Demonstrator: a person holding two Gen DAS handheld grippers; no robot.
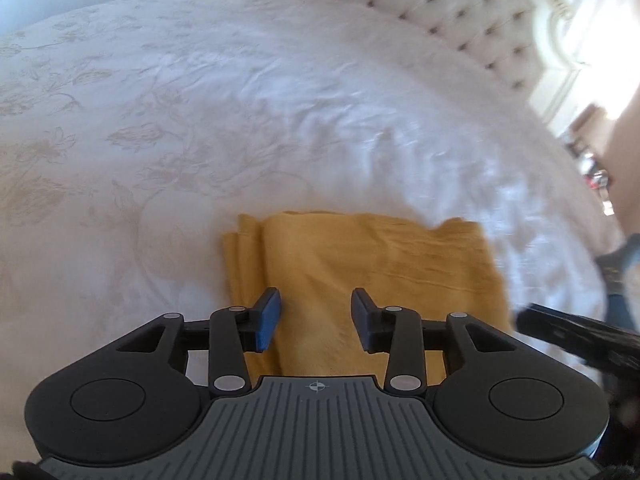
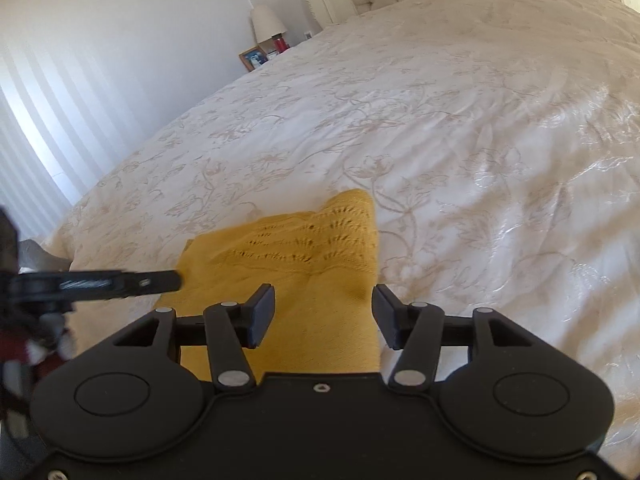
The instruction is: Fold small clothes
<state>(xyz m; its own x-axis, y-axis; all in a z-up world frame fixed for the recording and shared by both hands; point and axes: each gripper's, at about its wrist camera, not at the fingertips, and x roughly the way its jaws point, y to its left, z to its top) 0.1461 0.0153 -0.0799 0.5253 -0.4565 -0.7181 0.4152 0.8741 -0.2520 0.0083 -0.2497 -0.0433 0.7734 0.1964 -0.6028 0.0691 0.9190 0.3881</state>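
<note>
A mustard-yellow knit garment (image 1: 360, 264) lies folded flat on the white bedspread (image 1: 200, 120), near the bed's front edge. My left gripper (image 1: 316, 314) hovers over the garment's near part with its jaws apart and nothing pinched between the blue pads. In the right wrist view the same garment (image 2: 304, 248) shows its lace-knit band. My right gripper (image 2: 323, 310) is open over its near right edge, gripping nothing. Each view catches the other gripper blurred at its side: the right one's fingers (image 1: 568, 332) and the left one's fingers (image 2: 132, 280) by the garment's left corner.
The floral-embroidered bedspread (image 2: 440, 120) stretches far beyond the garment to a tufted headboard (image 1: 460, 12). A nightstand with a lamp (image 2: 266, 22), a framed photo (image 2: 253, 58) and a red item stands by the far corner. The bed edge drops off at the left (image 2: 60, 240).
</note>
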